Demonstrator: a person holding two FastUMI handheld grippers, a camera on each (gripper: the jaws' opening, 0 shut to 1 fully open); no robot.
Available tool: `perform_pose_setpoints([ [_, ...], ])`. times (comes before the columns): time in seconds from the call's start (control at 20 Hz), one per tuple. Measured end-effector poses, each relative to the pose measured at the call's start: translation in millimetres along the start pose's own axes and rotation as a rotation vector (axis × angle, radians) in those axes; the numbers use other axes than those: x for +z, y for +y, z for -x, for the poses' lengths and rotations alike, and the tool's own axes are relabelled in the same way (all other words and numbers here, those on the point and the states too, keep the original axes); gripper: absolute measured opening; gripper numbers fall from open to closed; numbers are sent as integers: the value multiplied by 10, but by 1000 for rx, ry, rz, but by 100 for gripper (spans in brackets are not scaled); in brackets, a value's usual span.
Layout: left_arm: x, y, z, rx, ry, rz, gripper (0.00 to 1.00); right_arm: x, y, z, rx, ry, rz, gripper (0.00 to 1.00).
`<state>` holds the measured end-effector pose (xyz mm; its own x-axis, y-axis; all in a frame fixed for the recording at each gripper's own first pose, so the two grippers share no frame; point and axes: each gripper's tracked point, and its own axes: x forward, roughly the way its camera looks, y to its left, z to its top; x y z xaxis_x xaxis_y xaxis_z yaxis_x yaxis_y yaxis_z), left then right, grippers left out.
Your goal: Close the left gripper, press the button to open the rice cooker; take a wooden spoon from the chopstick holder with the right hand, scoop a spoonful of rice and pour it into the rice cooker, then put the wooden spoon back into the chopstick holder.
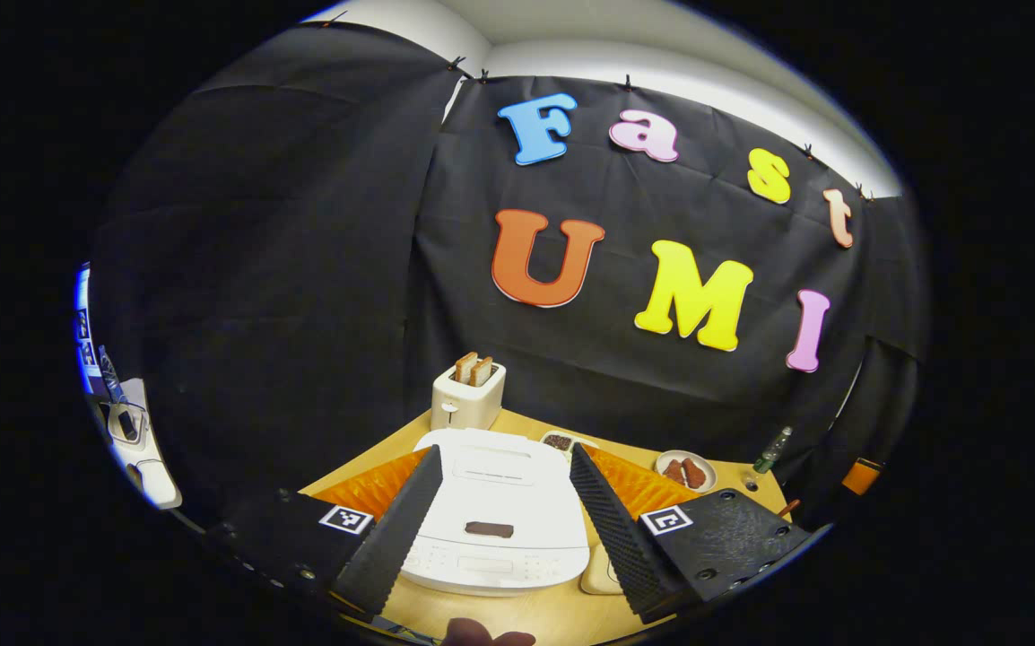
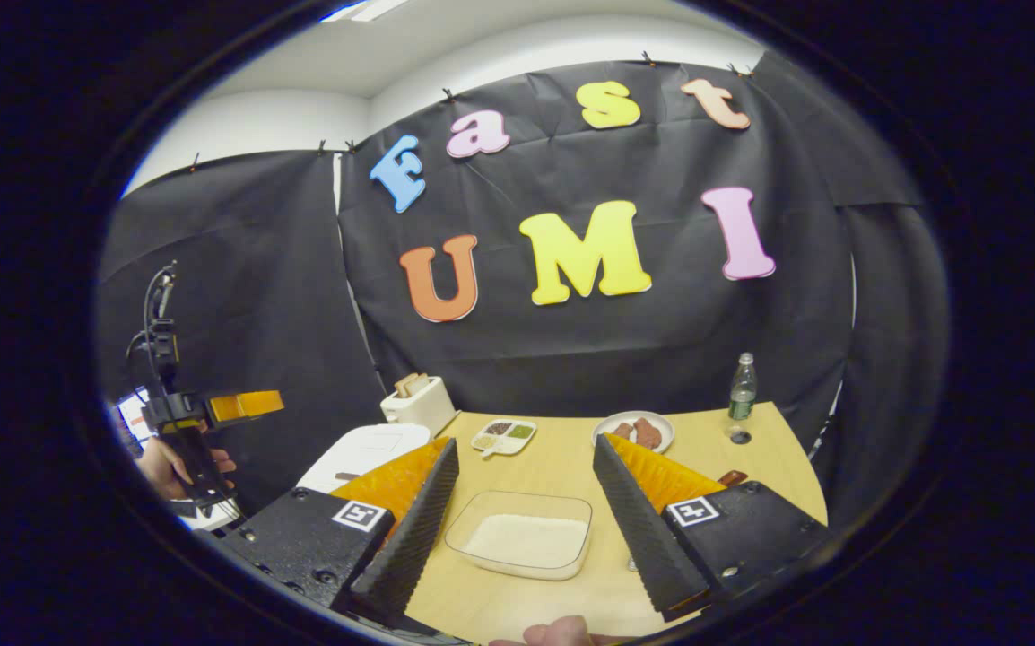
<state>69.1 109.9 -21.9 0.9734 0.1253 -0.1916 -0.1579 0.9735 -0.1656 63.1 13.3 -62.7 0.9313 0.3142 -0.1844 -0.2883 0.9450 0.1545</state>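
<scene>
My left gripper (image 1: 501, 511) hangs spread wide over the closed white rice cooker (image 1: 495, 511) near the wooden table's (image 2: 715, 467) left edge. My right gripper (image 2: 526, 520), fingers apart, frames the clear rectangular tray of rice (image 2: 522, 543).

Your left gripper (image 1: 504, 525) and right gripper (image 2: 526, 520) look alike: black ridged jaws backed in orange, square markers and screws on textured black bodies.

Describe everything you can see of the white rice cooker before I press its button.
The white, rounded-rectangular plastic rice cooker sits flat on the light wooden table, lid shut. A dark brown bar-shaped button sits near its front edge, above a pale control strip. It lies framed between the open left gripper fingers, untouched. A cream toaster stands just behind it. The right gripper view shows its lid at far left.
</scene>
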Motion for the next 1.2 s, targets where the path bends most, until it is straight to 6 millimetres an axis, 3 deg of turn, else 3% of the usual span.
perform_pose_setpoints([
  [0.25,184,-95,791,-113,-102,-132,94,96,478,581,-100,-74,35,98],
  [0.45,235,-167,1297,-176,-194,-190,94,83,864,1071,-161,-126,50,98],
  [0.6,158,-230,1558,-227,-206,-172,94,91,1149,1343,-167,-171,86,98],
  [0.8,109,-139,1816,-232,-229,-178,94,-24,1367,1657,-202,-207,126,98],
  [1.0,58,-113,2089,-227,-257,-186,94,-109,1523,1830,-212,-209,136,98],
  [1.2,-9,-70,2205,-231,-264,-173,94,-123,1643,1881,-204,-226,132,98],
])
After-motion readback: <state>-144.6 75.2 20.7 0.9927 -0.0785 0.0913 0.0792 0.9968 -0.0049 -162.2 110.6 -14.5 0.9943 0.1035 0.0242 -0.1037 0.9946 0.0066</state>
